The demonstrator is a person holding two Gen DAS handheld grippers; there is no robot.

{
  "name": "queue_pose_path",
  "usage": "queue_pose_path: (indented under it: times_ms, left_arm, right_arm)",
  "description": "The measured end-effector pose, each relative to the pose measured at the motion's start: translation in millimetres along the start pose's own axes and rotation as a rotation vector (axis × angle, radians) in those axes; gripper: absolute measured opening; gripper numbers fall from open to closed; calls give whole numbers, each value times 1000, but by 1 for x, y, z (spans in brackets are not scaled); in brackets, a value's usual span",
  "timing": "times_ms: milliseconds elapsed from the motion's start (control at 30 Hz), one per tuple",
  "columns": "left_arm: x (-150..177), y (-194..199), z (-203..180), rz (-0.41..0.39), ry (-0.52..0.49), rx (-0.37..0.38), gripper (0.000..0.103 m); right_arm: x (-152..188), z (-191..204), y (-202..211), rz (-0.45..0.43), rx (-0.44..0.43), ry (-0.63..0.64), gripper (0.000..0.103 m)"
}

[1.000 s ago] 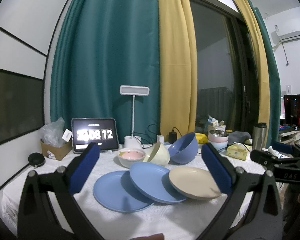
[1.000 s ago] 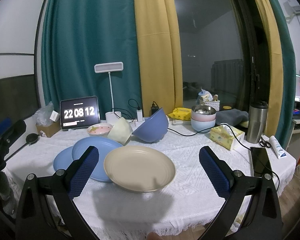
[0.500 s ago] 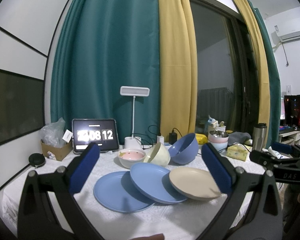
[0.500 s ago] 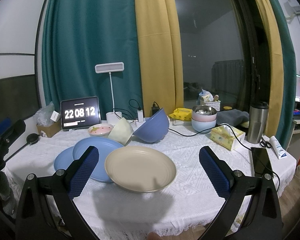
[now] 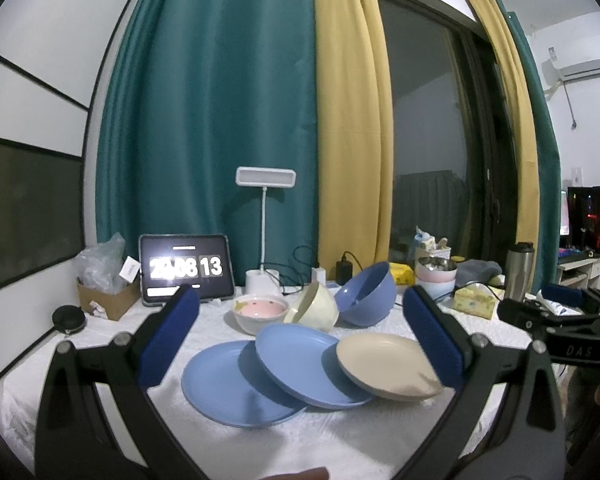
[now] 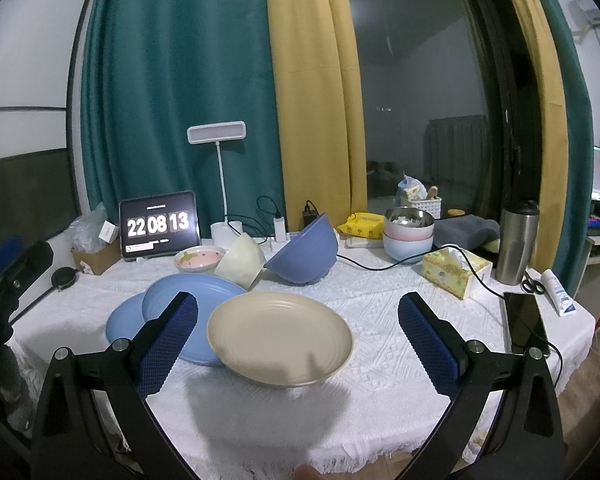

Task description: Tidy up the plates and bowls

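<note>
Three overlapping plates lie on the white tablecloth: a blue plate [image 5: 228, 388] at the left, a second blue plate [image 5: 300, 364] leaning on it, and a beige plate [image 5: 384, 364] [image 6: 280, 336] leaning on that. Behind them stand a pink bowl [image 5: 260, 310] [image 6: 199, 258], a tipped cream bowl [image 5: 314, 312] [image 6: 241, 261] and a tipped blue bowl [image 5: 366, 294] [image 6: 304, 250]. My left gripper [image 5: 300, 336] is open, held above the near table edge before the plates. My right gripper [image 6: 298, 334] is open too, framing the beige plate from a distance.
A tablet clock [image 6: 159, 226], a desk lamp [image 6: 220, 184] and cables line the back. Stacked bowls [image 6: 408, 232], a tissue box [image 6: 454, 272], a steel tumbler [image 6: 516, 242], a phone [image 6: 526, 322] and a tube [image 6: 558, 292] fill the right side. A cardboard box [image 5: 104, 296] sits far left.
Both grippers stay open and almost still. The clock has ticked from 12 to 13.
</note>
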State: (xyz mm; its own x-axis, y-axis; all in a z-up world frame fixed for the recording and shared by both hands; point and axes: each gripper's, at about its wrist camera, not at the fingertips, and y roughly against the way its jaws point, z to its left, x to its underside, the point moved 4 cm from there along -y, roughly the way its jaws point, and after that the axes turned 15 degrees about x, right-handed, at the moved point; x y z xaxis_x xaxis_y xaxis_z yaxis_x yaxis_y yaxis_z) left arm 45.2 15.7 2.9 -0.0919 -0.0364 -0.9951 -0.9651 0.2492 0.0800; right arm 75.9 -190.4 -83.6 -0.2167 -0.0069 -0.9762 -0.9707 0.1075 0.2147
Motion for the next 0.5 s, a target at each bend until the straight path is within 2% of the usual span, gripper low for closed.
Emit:
queue_pose_path:
  times_ms: [200,500]
  left_arm:
    - [10,-27,-2,34,-2,4,103]
    - [27,-77,-4,108,-19,2,102]
  right_arm:
    - [3,0,-19,36,3,-5,103]
    - [14,-9,-73,119,-11,-17,103]
